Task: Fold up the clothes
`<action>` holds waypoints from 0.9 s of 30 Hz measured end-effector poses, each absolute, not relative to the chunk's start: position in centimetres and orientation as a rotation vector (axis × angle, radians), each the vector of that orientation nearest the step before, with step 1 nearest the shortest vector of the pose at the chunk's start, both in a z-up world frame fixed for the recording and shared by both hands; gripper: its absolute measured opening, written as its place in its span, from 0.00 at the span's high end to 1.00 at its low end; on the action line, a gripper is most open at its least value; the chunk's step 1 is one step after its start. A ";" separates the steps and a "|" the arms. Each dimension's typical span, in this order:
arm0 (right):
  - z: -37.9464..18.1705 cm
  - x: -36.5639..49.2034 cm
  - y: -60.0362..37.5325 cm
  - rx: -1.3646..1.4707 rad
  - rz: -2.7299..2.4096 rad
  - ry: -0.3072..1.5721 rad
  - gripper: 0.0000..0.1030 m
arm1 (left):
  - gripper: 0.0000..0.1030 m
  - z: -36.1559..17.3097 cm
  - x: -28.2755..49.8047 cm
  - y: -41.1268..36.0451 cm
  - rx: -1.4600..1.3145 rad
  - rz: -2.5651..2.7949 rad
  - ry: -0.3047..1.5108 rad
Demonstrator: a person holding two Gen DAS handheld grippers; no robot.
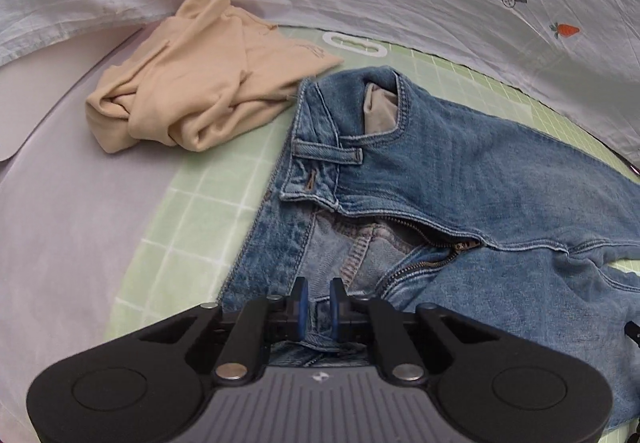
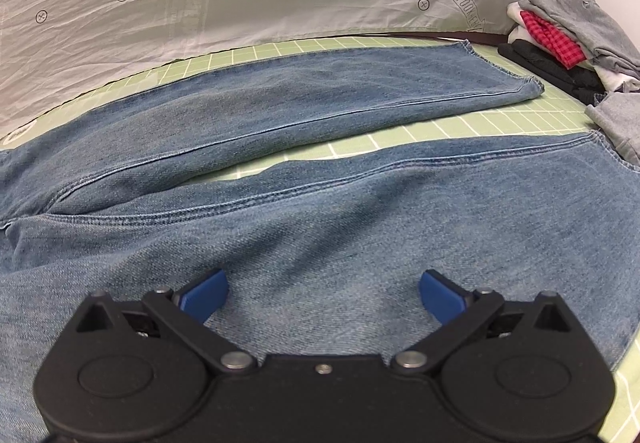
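Jeans [image 2: 320, 179] lie flat on the surface, legs apart. Left gripper [image 1: 318, 303] pinches the waistband; right gripper [image 2: 323, 293] hovers wide open, empty (grip the near leg's edge before folding over).

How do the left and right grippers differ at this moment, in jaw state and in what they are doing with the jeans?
The left gripper has its jaws nearly together, pinching the jeans at the waistband; the right gripper has its jaws spread wide and grips nothing. The left sits at the open fly end, the right over the near leg, its pads close to the denim. Both share the same black frame with blue pads.
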State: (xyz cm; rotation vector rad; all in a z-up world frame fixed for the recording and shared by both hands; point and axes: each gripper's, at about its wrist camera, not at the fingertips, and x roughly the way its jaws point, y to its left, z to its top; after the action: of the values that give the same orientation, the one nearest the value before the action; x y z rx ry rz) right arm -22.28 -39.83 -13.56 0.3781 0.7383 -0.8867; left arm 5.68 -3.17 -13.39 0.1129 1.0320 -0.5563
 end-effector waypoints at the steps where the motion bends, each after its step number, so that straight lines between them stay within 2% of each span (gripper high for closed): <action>1: -13.6 -22.3 -39.7 0.378 -0.888 0.738 0.00 | 0.88 -13.6 5.6 -3.2 0.123 -0.567 1.032; 4: -13.5 -22.5 -39.3 0.378 -0.891 0.737 0.00 | 0.83 -14.1 5.4 -2.8 0.105 -0.560 1.038; 8: -13.6 -22.5 -39.4 0.379 -0.891 0.737 0.00 | 0.71 -14.2 5.3 -2.2 0.072 -0.547 1.049; 18: -13.6 -22.2 -39.8 0.380 -0.878 0.750 0.00 | 0.67 -14.7 4.6 -3.3 0.117 -0.624 1.054; 19: -13.6 -22.3 -39.8 0.379 -0.878 0.750 0.00 | 0.67 -14.7 4.6 -3.3 0.119 -0.626 1.052; 20: -13.6 -22.3 -39.8 0.379 -0.879 0.748 0.00 | 0.73 -14.6 4.6 -3.2 0.128 -0.622 1.047; 21: -13.6 -22.3 -39.7 0.379 -0.881 0.746 0.00 | 0.85 -14.5 4.6 -3.1 0.138 -0.618 1.041; 22: -13.6 -22.3 -39.7 0.379 -0.882 0.744 0.00 | 0.93 -14.2 4.6 -3.1 0.150 -0.620 1.033; 27: -13.6 -22.2 -39.6 0.378 -0.886 0.742 0.00 | 0.93 -12.2 5.0 -2.4 0.150 -0.600 1.006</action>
State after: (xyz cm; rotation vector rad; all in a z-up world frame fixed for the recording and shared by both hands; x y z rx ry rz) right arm -22.21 -39.57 -13.64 0.3778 0.7417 -0.8857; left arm 5.02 -2.37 -12.19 0.1502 1.0056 -0.5999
